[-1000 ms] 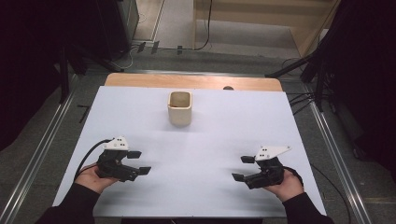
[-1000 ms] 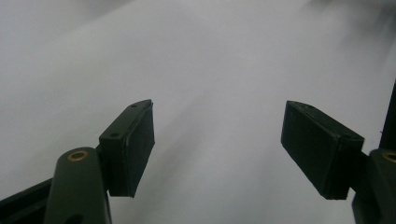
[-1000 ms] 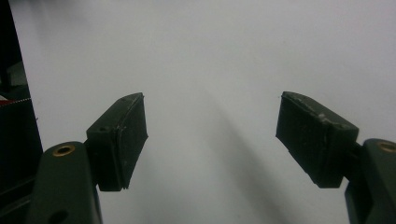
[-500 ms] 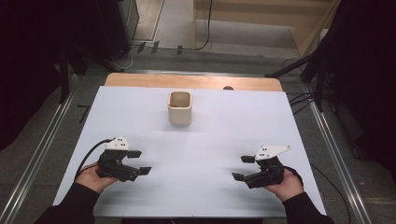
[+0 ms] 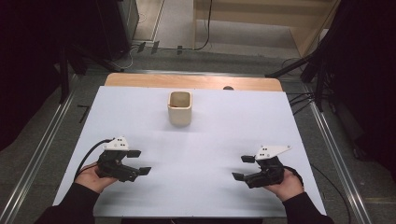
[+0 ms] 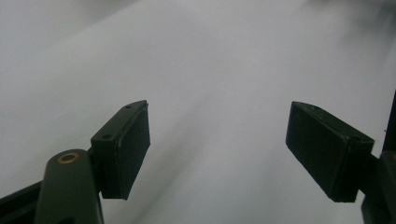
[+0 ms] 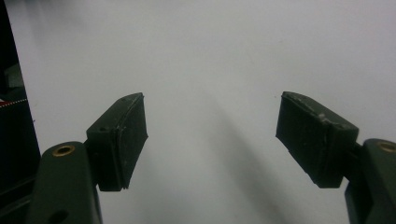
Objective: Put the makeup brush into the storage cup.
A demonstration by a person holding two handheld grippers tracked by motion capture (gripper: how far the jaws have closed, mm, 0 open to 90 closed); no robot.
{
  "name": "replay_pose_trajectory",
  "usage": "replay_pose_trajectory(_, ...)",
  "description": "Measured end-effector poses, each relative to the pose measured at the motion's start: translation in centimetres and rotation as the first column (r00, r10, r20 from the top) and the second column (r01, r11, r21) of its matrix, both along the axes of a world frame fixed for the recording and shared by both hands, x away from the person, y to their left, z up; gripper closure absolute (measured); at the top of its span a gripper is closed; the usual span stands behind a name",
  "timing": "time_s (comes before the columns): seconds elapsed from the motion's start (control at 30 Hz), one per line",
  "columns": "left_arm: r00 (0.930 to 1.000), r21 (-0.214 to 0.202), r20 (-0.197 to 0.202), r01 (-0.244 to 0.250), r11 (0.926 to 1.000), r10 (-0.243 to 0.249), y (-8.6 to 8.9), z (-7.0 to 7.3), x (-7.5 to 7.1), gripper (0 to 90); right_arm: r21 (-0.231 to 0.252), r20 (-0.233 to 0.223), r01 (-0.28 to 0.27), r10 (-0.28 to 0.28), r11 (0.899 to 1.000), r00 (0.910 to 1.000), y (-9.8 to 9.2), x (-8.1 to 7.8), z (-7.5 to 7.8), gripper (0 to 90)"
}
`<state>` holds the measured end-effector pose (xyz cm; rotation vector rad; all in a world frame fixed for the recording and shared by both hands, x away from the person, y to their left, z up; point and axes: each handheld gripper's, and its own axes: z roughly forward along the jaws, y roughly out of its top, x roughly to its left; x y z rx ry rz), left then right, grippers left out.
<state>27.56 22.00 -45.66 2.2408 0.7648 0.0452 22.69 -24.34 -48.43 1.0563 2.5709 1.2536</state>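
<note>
A small beige square cup (image 5: 180, 108) stands upright at the far middle of the white table (image 5: 196, 154). My left gripper (image 5: 139, 162) rests low at the near left, held in a hand, jaws wide apart and pointing right toward the table's middle. My right gripper (image 5: 243, 167) sits at the near right, jaws pointing left, also wide apart. In the left gripper view the gripper (image 6: 217, 144) has only bare white table between its pads (image 6: 133, 144). The right gripper view shows the same: the gripper (image 7: 212, 140) spread with nothing between its pads (image 7: 126, 140). Both are well short of the cup.
A wooden strip (image 5: 194, 82) runs along the table's far edge. Metal rails (image 5: 336, 149) flank both sides of the table. Black cables (image 5: 88, 156) trail from the left gripper and lie on the floor at the right. Dark stands rise at the back.
</note>
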Motion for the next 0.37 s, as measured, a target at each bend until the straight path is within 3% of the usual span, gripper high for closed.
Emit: replay_pose_trajectory(0.37,1.0000,-0.007,0.006,0.000,1.0000,0.000,0.00,0.10,0.00,21.1,-0.001,0.000,0.003,-0.003,1.000,1.0000,-0.08,0.12,-0.05,25.4)
